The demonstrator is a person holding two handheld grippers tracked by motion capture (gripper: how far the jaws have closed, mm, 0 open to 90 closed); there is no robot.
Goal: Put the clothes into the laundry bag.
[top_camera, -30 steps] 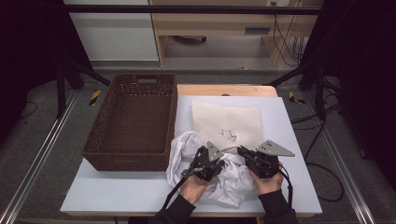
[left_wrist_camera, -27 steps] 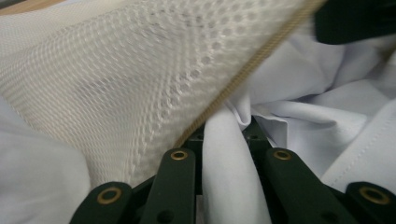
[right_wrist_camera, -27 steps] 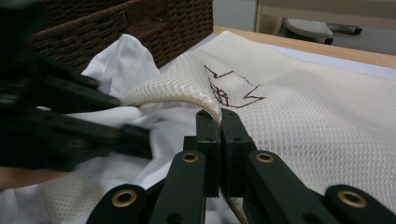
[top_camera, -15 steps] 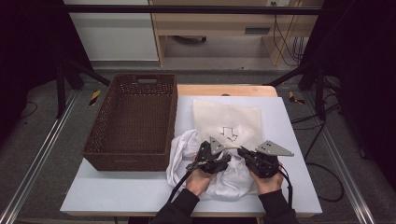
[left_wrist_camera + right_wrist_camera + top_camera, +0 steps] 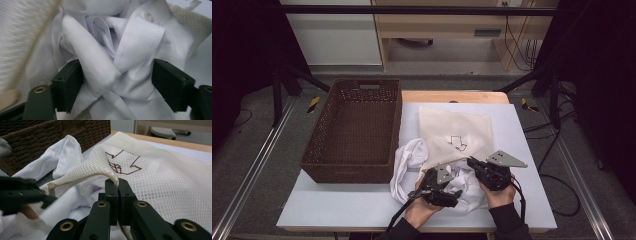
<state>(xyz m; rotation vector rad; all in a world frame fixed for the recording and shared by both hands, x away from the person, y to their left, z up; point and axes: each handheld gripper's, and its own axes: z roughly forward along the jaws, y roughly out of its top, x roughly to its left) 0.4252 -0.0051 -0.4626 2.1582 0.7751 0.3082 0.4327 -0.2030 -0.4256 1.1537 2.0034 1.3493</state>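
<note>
Shirt and mesh bag on the pale table

Pale blue-grey table (image 5: 337, 205) fills the middle of the high view, with dark floor and black stand legs on both sides and a wooden bench at the back. From up there the brown wicker basket (image 5: 354, 130) sits to the far left of both grippers, and the cream mesh bag (image 5: 457, 132) lies flat ahead of them, its dark line drawing facing up. A crumpled white shirt (image 5: 409, 157) spills out from under the bag's near edge, touching the basket's wall, and both hands work in that heap.

That view gives no clear look at either pair of jaws; the gripper views do. In the left gripper view the left gripper (image 5: 117, 82) stands with its jaws fairly wide and has just been opening; a twisted fold of shirt, with a stitched placket and a button above it, lies between the pads, which flank the cloth loosely rather than pinch it. A blurred band of mesh edge runs up the left of that view. In the high view this gripper (image 5: 439, 187) points down into the shirt, just left of the other one.

The right gripper view shows the right gripper (image 5: 117, 185) closed tight on the bag's near edge, lifting it into a peak directly above the jaws, with shirt cloth beneath and to the left, and the basket beyond that. The left gripper appears there as a dark blur at the far left. From above, the right gripper (image 5: 477, 167) carries its grey plate and sits at the bag's near edge
</note>
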